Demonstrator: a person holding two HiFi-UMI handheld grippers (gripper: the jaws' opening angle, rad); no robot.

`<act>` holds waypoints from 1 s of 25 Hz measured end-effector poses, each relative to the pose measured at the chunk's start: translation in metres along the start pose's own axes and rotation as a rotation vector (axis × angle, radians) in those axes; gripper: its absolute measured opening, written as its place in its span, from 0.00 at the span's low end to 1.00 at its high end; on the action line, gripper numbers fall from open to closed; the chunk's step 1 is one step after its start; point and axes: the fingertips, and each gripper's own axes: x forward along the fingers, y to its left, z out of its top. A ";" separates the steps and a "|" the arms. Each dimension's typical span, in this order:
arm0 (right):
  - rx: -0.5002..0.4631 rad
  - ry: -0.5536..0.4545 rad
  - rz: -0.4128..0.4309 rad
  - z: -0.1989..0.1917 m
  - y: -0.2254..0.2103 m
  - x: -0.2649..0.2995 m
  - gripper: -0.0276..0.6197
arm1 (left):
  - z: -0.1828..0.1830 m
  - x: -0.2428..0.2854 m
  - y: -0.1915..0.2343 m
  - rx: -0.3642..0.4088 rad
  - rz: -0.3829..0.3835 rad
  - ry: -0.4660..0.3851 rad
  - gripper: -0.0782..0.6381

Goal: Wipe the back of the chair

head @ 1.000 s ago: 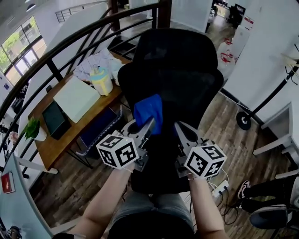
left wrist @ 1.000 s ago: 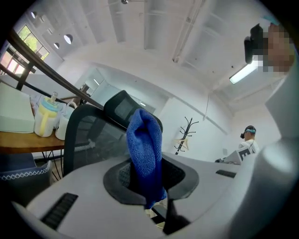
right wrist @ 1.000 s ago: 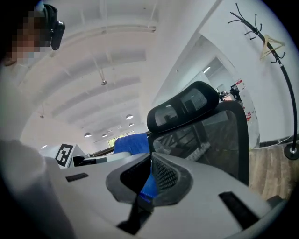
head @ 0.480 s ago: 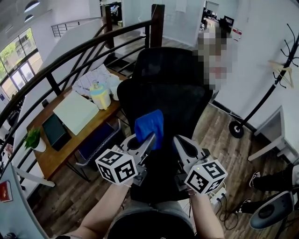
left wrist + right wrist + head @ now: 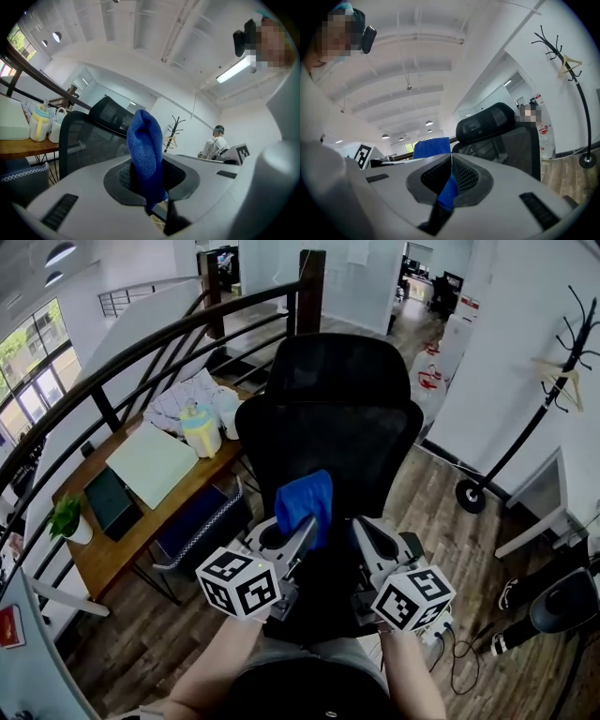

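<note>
The black mesh chair back (image 5: 328, 432) with its headrest (image 5: 342, 367) stands upright just ahead of me. My left gripper (image 5: 298, 532) is shut on a blue cloth (image 5: 305, 502), which sticks up past the jaw tips and lies close against the lower chair back. In the left gripper view the cloth (image 5: 144, 145) stands folded between the pads of that gripper (image 5: 147, 166), with the chair (image 5: 89, 136) behind it. My right gripper (image 5: 361, 535) is beside it, jaws pressed together. The right gripper view shows that gripper (image 5: 451, 164), the cloth (image 5: 431, 149) to its left and the chair (image 5: 506, 140) beyond.
A wooden desk (image 5: 112, 521) at the left carries a pale bottle (image 5: 202, 427), papers and a tablet. A dark curved railing (image 5: 141, 343) runs over it. A coat stand (image 5: 553, 381) rises at the right. A power strip (image 5: 436, 624) and someone's shoes (image 5: 562, 601) are on the floor.
The head view has shifted, so chair and grippers sit a little lower in it. The left gripper still holds the cloth at the chair back. The blurred person behind the chair is gone.
</note>
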 end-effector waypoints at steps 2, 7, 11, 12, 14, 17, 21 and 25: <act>-0.001 0.008 -0.005 -0.004 0.001 -0.001 0.09 | -0.001 -0.002 0.000 -0.002 0.000 -0.001 0.22; 0.004 0.026 -0.013 -0.012 0.005 -0.006 0.09 | -0.003 -0.007 -0.001 -0.007 0.000 0.007 0.22; 0.013 0.032 -0.009 -0.016 0.008 -0.007 0.09 | -0.003 -0.010 -0.001 -0.008 0.005 0.008 0.22; 0.016 0.034 -0.009 -0.017 0.008 -0.007 0.09 | -0.002 -0.011 -0.001 -0.007 0.007 0.007 0.22; 0.022 0.037 -0.010 -0.019 0.009 -0.009 0.09 | -0.002 -0.013 -0.002 -0.005 0.006 0.006 0.22; 0.028 0.041 -0.012 -0.023 0.010 -0.011 0.09 | -0.006 -0.013 -0.005 -0.017 -0.004 0.010 0.22; 0.024 0.044 -0.013 -0.026 0.012 -0.013 0.09 | -0.017 -0.015 -0.007 -0.022 -0.008 0.028 0.22; 0.029 0.041 -0.028 -0.027 0.011 -0.015 0.09 | -0.019 -0.015 -0.009 -0.031 -0.014 0.030 0.22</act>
